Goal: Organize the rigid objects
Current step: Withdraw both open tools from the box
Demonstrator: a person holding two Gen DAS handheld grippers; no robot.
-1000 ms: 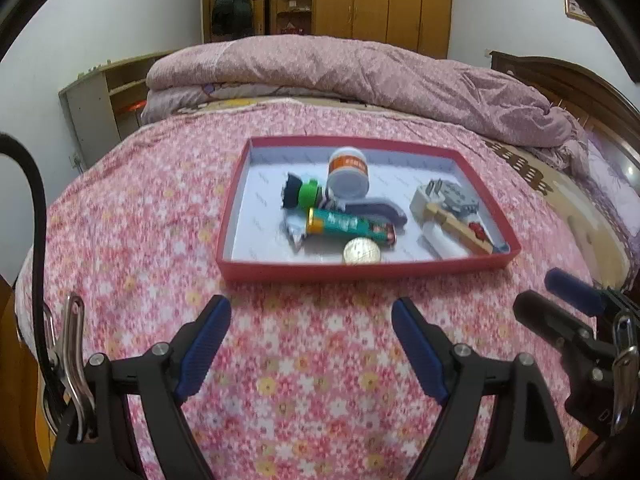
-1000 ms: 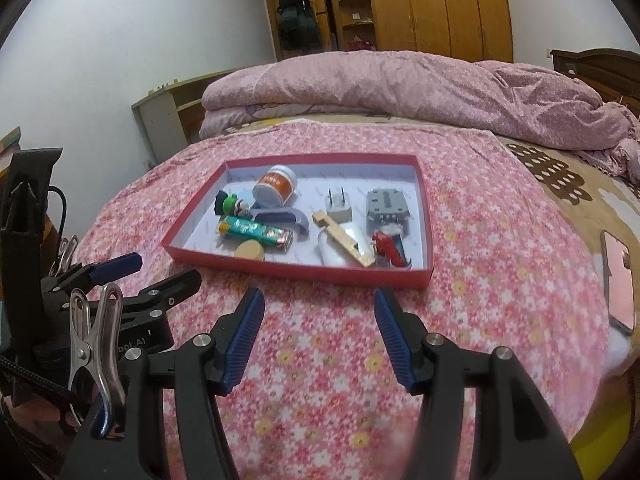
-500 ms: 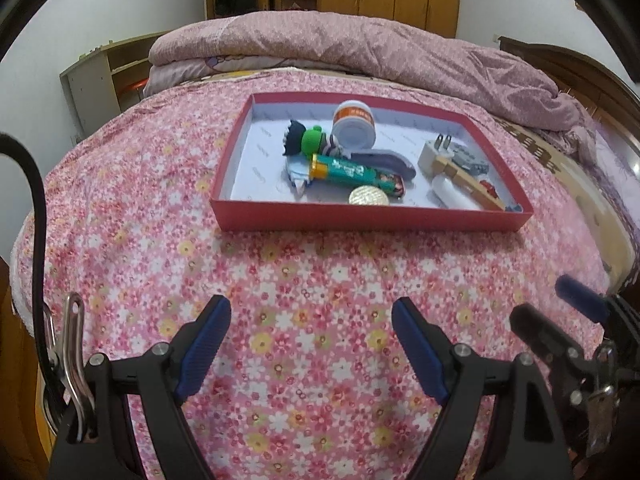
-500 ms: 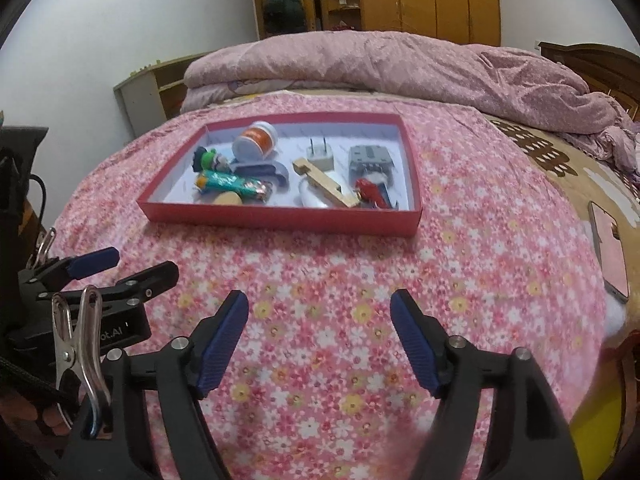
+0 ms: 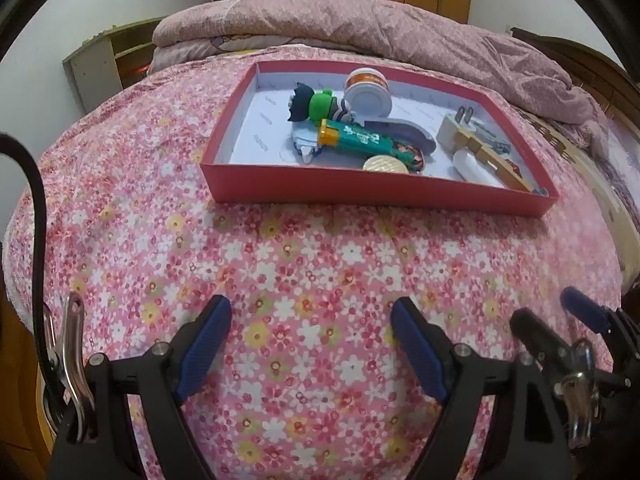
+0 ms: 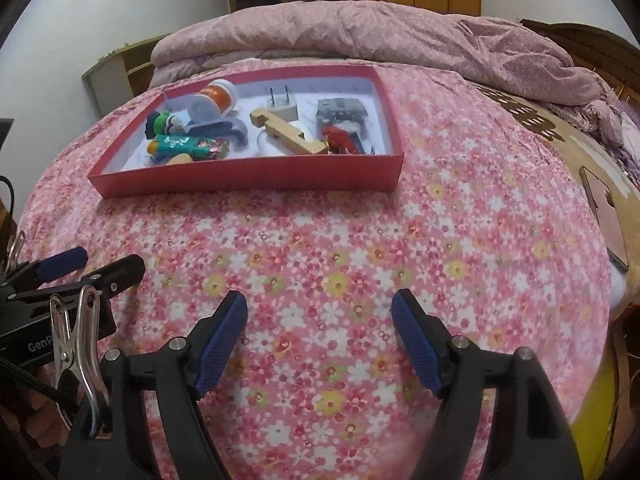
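Your left gripper [image 5: 311,322] sits low at the bottom of its frame over the flowered bedspread [image 5: 304,280], its blue-padded fingers [image 5: 206,344] spread wide apart and holding nothing. Your right gripper [image 6: 319,318] is the same at the bottom of its own view: fingers [image 6: 416,344] apart, nothing between them.

The red tray [image 5: 372,192] lies on the bed in the upper middle of both frames, well apart from both grippers. Inside it, toward the upper left, a green-and-black toy figure [image 5: 316,106] lies beside a white jar with an orange label [image 5: 368,92]; its writing is too small to read. Just below them lies a teal tube with an orange cap [image 5: 360,140] carrying white characters you cannot make out, and a gold disc [image 5: 386,165] touches the near wall. At the right of the tray are a white plug adapter [image 5: 454,132] and a wooden stick [image 5: 492,160].

In the right wrist view, lower left, the left gripper's body shows the partial lettering "GenR".
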